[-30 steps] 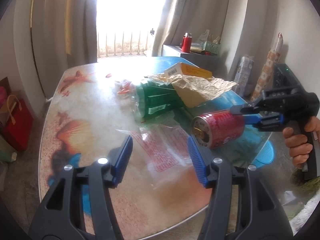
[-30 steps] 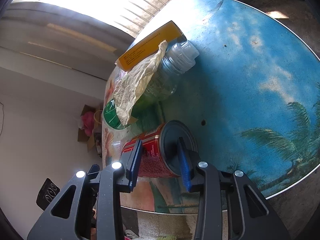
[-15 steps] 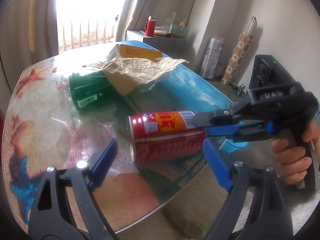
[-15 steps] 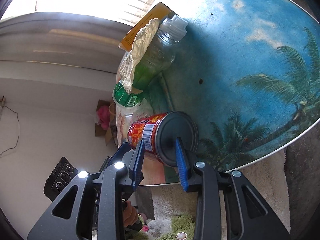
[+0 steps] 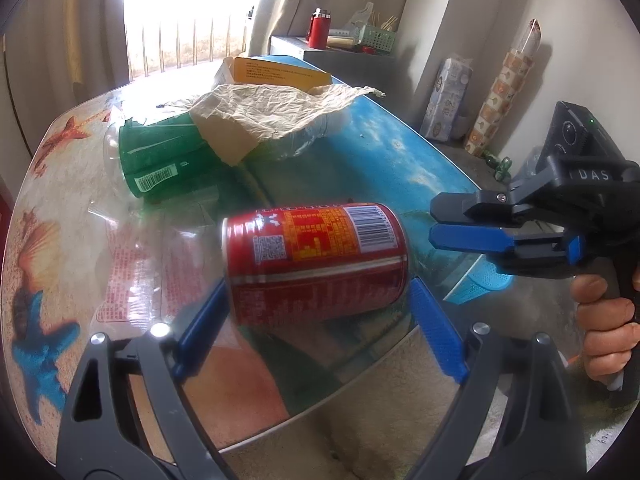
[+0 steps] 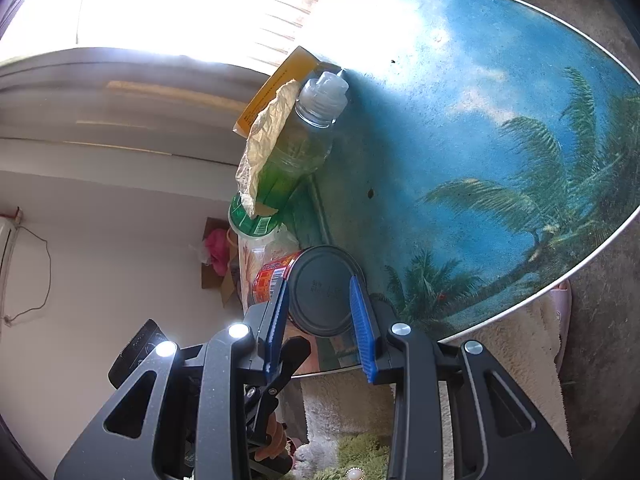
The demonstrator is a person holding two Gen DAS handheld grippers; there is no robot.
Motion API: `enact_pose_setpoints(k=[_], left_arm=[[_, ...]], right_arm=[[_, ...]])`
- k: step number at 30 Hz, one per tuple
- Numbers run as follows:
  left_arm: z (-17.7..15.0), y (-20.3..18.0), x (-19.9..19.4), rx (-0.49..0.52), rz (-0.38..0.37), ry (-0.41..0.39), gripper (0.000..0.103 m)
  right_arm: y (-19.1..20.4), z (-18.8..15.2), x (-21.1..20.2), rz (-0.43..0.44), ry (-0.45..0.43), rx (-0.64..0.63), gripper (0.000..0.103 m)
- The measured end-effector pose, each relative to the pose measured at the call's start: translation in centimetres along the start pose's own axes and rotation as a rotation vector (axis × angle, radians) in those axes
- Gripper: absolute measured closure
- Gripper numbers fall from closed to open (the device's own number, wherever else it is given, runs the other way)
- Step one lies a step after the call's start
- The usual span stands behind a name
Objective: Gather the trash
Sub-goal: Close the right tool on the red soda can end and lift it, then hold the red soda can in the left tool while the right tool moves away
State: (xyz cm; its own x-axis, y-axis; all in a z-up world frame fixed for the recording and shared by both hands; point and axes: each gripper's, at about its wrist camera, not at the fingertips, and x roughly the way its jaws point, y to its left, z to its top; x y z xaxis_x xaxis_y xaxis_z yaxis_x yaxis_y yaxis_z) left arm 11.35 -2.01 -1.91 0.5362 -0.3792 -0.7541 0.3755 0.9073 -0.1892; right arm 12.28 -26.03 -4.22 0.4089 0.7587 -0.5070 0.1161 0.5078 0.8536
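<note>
A red drink can lies on its side near the front edge of the round picture table. My left gripper has a blue pad at each end of the can, closed on it. My right gripper has let go of the can and sits to its right, fingers apart from it. In the right wrist view the can's grey bottom shows between the right gripper pads, which look open. A green plastic bottle lies behind under crumpled brown paper.
A yellow box lies at the table's far side. A clear printed plastic bag lies left of the can. A grey cabinet with a red flask stands by the wall. A pale rug lies under the table edge.
The right gripper has released the can and drawn back to the right. My left gripper has moved in and closed its pads on the can's two ends.
</note>
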Motion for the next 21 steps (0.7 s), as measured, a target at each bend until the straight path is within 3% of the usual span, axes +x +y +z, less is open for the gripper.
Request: enact_pose_setpoints(k=[8,15,21], left_arm=[[1.6,-0.7,0.9,-0.055,0.062,-0.018,0.013],[2.4,-1.5,2.2,-0.006,0.164,-0.038,0.013],[2.8,-1.6,2.7,0.004,0.179,-0.031,0.016]], right_arm=[[-0.5,0.0,-0.1,0.015,-0.01,0.008,0.071],[-1.4,-0.1,-1.8,0.019,-0.041,0.023,0.071],[-1.9,-0.2,-2.9,0.018,-0.055,0.027,0.071]])
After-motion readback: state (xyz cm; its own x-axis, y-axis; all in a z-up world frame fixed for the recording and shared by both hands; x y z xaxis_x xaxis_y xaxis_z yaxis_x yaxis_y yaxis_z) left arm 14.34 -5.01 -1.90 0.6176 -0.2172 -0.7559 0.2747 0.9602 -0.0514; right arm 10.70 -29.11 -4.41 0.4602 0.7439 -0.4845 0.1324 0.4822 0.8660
